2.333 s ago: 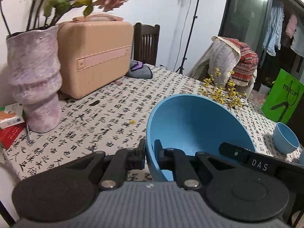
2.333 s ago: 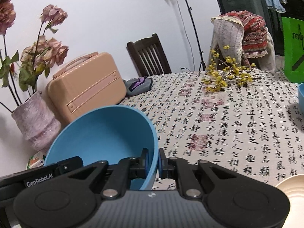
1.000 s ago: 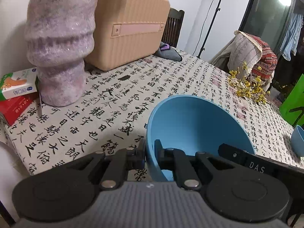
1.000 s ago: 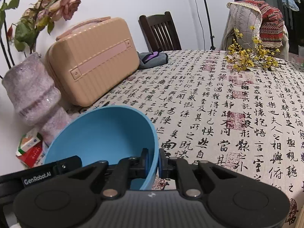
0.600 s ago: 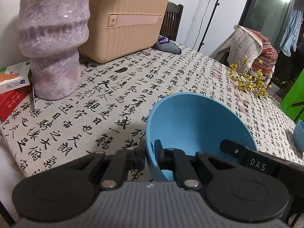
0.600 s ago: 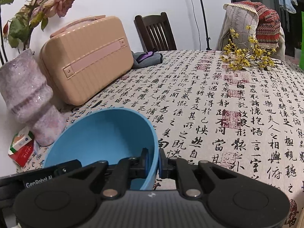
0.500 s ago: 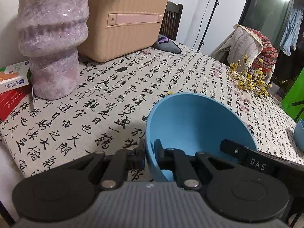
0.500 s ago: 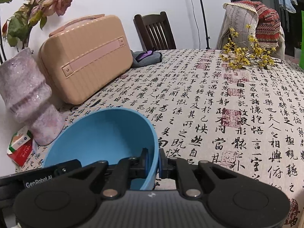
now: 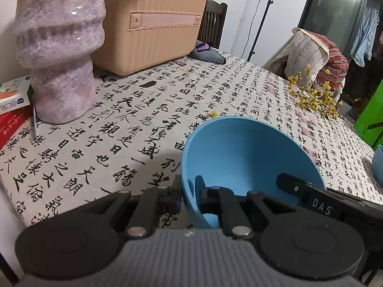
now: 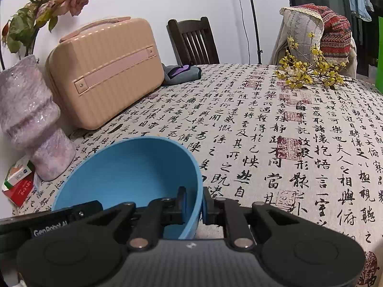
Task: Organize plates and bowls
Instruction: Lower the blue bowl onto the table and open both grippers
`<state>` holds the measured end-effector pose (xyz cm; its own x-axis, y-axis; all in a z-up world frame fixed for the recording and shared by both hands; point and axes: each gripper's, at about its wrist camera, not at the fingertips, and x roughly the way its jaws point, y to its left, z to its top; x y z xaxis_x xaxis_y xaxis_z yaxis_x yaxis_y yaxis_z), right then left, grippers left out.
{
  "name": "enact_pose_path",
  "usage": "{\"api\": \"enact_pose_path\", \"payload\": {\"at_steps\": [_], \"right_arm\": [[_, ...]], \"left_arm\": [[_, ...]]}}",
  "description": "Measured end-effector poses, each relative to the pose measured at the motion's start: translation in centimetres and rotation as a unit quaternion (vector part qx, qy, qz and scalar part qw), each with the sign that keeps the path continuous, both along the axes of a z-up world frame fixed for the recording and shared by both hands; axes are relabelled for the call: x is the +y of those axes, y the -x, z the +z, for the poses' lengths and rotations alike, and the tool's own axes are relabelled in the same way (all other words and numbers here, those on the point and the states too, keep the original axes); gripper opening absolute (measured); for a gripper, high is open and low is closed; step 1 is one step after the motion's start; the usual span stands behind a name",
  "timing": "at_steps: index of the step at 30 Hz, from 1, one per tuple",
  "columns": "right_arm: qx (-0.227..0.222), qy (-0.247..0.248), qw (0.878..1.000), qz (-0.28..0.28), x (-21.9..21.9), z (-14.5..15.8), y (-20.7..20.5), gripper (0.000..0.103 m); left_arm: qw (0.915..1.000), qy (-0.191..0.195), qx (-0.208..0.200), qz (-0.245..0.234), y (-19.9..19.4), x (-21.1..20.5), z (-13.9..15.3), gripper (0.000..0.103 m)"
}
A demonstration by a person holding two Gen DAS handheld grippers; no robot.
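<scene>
My left gripper (image 9: 188,192) is pinched on the near-left rim of the blue bowl (image 9: 249,157), one finger inside, one outside, wall clamped thin between them. My right gripper (image 10: 193,202) straddles the opposite rim of the same bowl; its jaws are opening, rim wall still between the pads, and a sliver of gap seems to show on the outer side.

Risk, as I judge it: with the right side letting go first, the bowl hangs on one thin rim pinch. If it isn't fully seated on the calligraphy tablecloth (image 10: 275,129), it could pivot and tip toward the table edge close under me. Dragging a finger out along the inner wall could also skid it.

Bowl sits directly ahead of both grippers, low over the near-left part of the table, mouth tilted toward me. Purple vase (image 9: 59,47) stands left of it, well apart; peach case (image 10: 105,71) beyond that. A second blue bowl (image 9: 378,162) shows at the far right edge.
</scene>
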<state>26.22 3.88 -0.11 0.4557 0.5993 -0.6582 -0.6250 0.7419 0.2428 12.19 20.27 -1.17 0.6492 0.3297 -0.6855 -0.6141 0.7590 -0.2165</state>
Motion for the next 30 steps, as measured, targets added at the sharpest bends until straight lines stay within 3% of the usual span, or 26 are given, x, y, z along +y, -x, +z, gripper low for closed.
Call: {"api": "enact_pose_path", "payload": {"at_steps": [5,6,7,9,13,15,18,20,25,30], "right_arm": [[0.001,-0.003,1.0,0.0,-0.2,0.1,0.2,0.019],[0.0,-0.006,1.0,0.0,-0.3,0.2,0.3,0.025],[-0.001,-0.008,1.0,0.0,-0.4,0.2,0.3,0.031],[-0.007,-0.014,1.0,-0.005,-0.9,0.5,0.5,0.061],[-0.017,-0.035,0.999,-0.013,-2.3,1.1,0.9,0.073],[-0.02,-0.048,0.999,-0.018,-3.2,1.5,1.0,0.087],[-0.03,-0.065,0.997,-0.027,-4.8,2.2,1.3,0.091],[-0.038,-0.079,0.996,-0.034,-6.2,2.6,1.6,0.103],[-0.058,-0.102,0.992,-0.047,-9.1,3.5,2.5,0.103],[-0.075,-0.112,0.99,-0.043,-11.1,4.1,3.5,0.103]], "left_arm": [[0.9998,0.013,-0.01,-0.007,0.2,0.2,0.0,0.015],[0.9998,0.012,-0.013,-0.01,0.3,0.2,0.1,0.017],[0.9997,0.011,-0.015,-0.012,0.5,0.1,0.1,0.025],[0.9997,0.004,-0.022,-0.012,0.9,-0.1,0.3,0.04],[0.9992,-0.005,-0.036,-0.015,1.4,-0.3,0.9,0.048],[0.9989,-0.005,-0.043,-0.014,1.7,-0.3,1.2,0.055],[0.9981,-0.02,-0.057,-0.013,2.4,-0.5,1.9,0.067],[0.997,-0.033,-0.069,-0.012,3.0,-0.8,2.5,0.078],[0.9925,-0.061,-0.106,-0.008,5.2,-1.8,4.2,0.098],[0.9852,-0.086,-0.148,0.001,7.5,-3.1,6.0,0.103]]}}
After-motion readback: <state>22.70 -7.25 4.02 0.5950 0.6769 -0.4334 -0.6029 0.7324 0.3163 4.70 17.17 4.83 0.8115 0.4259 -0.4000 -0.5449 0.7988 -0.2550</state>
